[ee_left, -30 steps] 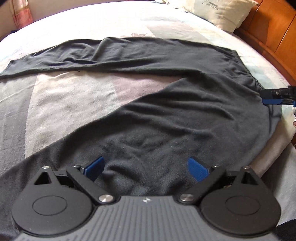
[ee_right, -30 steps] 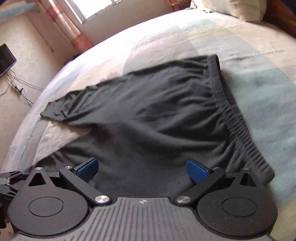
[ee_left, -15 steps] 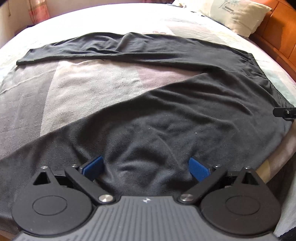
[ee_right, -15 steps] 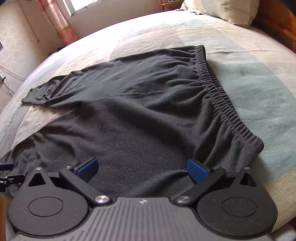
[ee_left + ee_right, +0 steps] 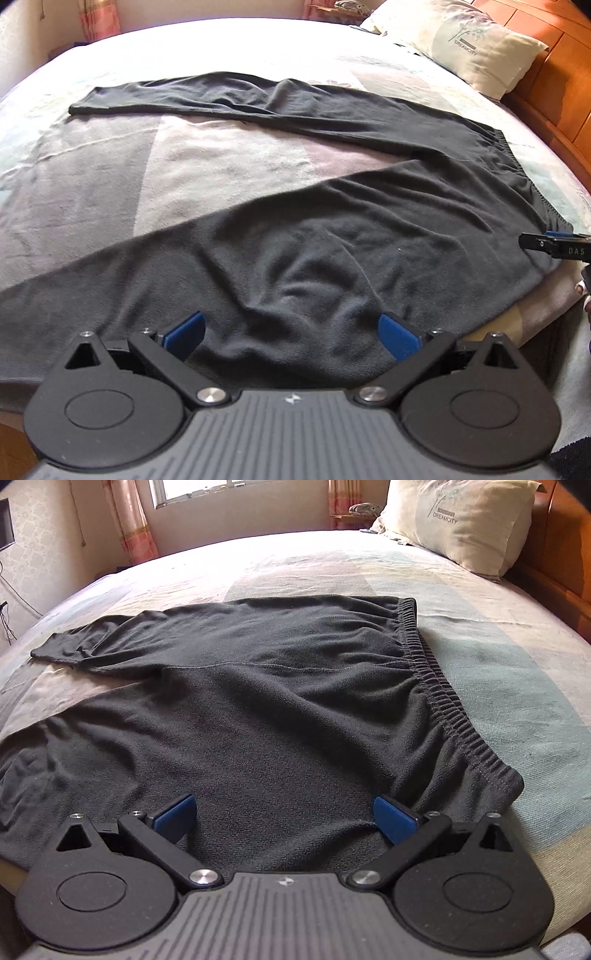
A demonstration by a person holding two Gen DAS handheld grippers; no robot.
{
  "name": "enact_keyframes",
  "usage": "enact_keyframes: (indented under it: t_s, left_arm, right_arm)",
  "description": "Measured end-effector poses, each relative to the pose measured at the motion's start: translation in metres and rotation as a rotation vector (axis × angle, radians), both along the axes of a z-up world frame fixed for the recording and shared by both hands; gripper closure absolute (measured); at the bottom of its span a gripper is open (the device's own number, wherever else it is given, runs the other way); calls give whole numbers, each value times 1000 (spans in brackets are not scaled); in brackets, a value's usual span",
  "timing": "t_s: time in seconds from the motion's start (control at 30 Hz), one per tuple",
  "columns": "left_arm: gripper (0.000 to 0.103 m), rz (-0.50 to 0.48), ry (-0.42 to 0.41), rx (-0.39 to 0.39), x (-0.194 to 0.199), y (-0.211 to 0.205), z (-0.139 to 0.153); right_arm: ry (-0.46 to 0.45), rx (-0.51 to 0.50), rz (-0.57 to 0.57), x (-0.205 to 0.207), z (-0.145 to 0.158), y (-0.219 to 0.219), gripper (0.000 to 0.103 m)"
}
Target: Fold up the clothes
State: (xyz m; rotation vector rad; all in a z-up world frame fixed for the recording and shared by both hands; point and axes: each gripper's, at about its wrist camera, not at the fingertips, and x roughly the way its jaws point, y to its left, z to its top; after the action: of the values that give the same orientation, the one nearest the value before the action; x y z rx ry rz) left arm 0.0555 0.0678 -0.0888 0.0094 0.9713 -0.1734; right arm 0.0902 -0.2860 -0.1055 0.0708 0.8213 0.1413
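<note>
Both tongs, left (image 5: 291,334) and right (image 5: 284,812), gape empty, having pulled back to the bed's (image 5: 517,657) near edge where the dark grey fleece trousers (image 5: 280,709) lie spread, legs apart, unfolded.

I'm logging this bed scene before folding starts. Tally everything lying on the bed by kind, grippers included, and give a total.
Black trousers: 1
Pillow: 1
Grippers, both open: 2, the left gripper and the right gripper
Total: 4
</note>
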Motion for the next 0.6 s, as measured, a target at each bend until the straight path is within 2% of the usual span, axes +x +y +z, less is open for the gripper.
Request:
enact_keyframes:
  t_s: [0.1,0.27,0.5,0.6]
  left_arm:
    - [3,-14,-2,48,12,-2,13]
    - [3,-36,32,92,38,-21,7]
    - [3,-42,74,65,45,-40,-31]
    - [2,-2,55,36,46,-27,-28]
  right_arm:
    - [-25,-40,4,-4,-2,6,0]
    - [-18,-42,-1,-2,-1,6,0]
    - [-14,-60,-3,-2,-2,10,0]
    - [-13,-62,-1,-2,-2,10,0]
